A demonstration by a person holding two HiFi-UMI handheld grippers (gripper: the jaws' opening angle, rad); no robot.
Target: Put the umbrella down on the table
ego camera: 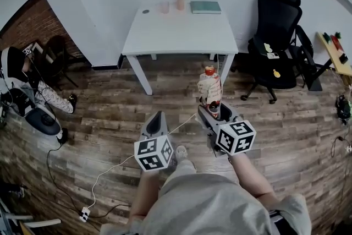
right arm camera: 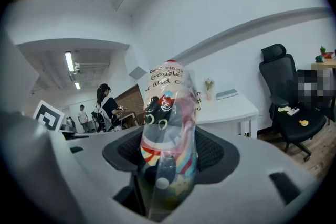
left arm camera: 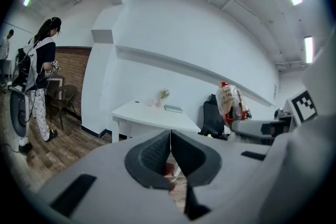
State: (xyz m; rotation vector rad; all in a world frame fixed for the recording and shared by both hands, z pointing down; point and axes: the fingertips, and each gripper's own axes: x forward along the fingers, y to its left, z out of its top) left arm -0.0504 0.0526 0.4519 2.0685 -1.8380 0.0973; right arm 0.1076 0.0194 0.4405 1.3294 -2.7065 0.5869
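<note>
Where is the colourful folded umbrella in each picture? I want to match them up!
Head view: the colourful folded umbrella in clear plastic wrap stands upright near the centre, held by the right gripper.
Left gripper view: right of centre, upright.
Right gripper view: fills the middle, between the fingers.
Shared landmark: the white table beyond the umbrella.

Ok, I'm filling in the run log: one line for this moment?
right tongs: shut on wrapped umbrella, upright | left tongs: shut, empty | table: ahead, umbrella not yet on it
</note>
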